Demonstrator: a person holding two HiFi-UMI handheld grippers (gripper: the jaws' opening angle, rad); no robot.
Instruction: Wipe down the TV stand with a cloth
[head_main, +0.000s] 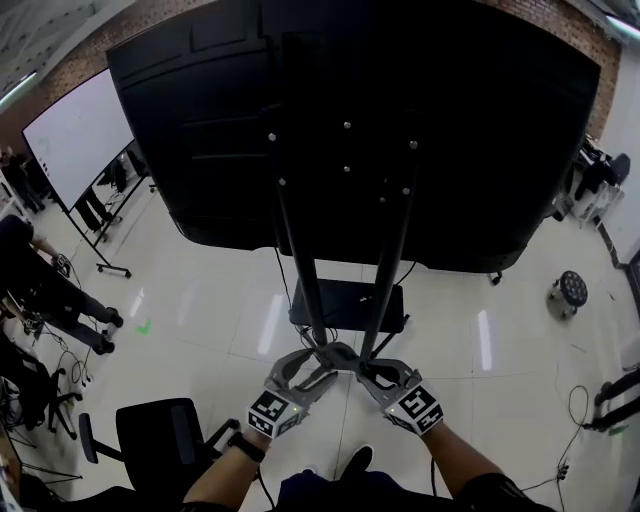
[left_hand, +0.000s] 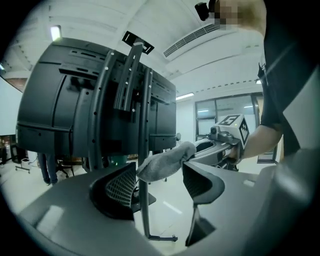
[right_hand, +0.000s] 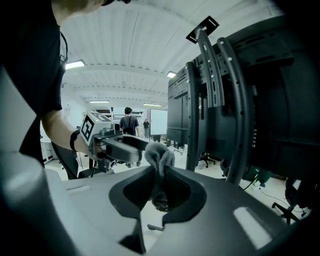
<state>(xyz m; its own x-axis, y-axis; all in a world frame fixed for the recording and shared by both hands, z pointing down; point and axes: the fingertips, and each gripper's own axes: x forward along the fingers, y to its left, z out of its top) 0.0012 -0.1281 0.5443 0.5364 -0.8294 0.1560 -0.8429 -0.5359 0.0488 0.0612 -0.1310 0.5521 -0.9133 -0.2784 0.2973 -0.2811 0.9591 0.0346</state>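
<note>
Cloth held up against the stand's post.
The right gripper (right_hand: 159, 172) is clenched on the grey fleecy cloth (right_hand: 159, 154). Its free end hangs between the left gripper's (left_hand: 160, 182) spread jaws. The black metal TV stand (left_hand: 144, 125) rises vertical just behind it, so the wipe likely runs up and down.

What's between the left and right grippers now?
Grey cloth: right gripper shut on it, free end reaching the open left gripper, between its jaws. Left gripper view shows it.
</note>
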